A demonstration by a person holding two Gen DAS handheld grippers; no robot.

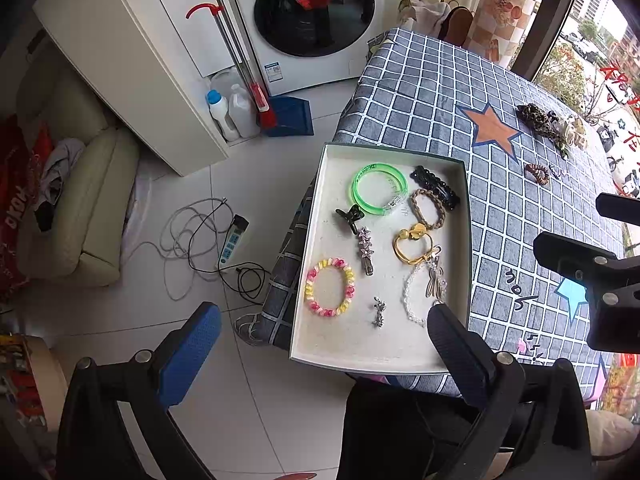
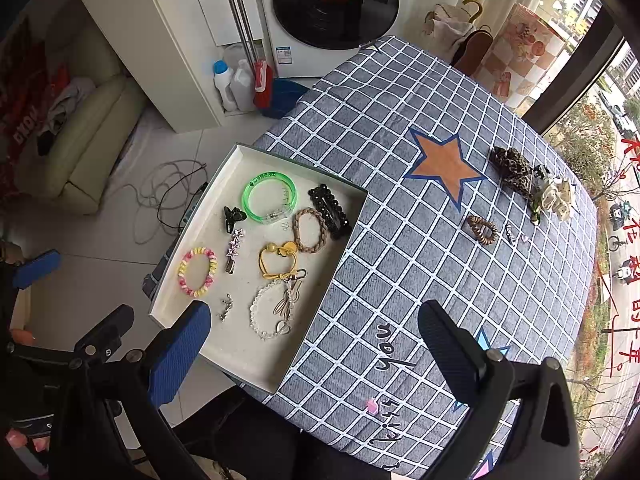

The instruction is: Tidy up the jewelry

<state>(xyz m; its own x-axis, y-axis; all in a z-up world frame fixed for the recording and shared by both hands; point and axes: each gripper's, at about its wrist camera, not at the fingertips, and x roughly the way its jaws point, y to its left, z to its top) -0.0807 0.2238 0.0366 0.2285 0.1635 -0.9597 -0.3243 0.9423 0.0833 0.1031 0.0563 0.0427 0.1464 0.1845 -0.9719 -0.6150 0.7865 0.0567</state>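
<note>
While both grippers' jaws gape empty, the shallow cardboard tray [image 2: 224, 350] holds a glossy green bangle [image 2: 270, 197].

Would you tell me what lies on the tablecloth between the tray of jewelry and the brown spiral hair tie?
Nothing: between the tray and the brown spiral hair tie the checked tablecloth is bare, as the right wrist view shows.

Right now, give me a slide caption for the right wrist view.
Open right claw above a checked tablecloth, tray of bracelets and hair clips at left, loose scrunchies near the window.
</note>
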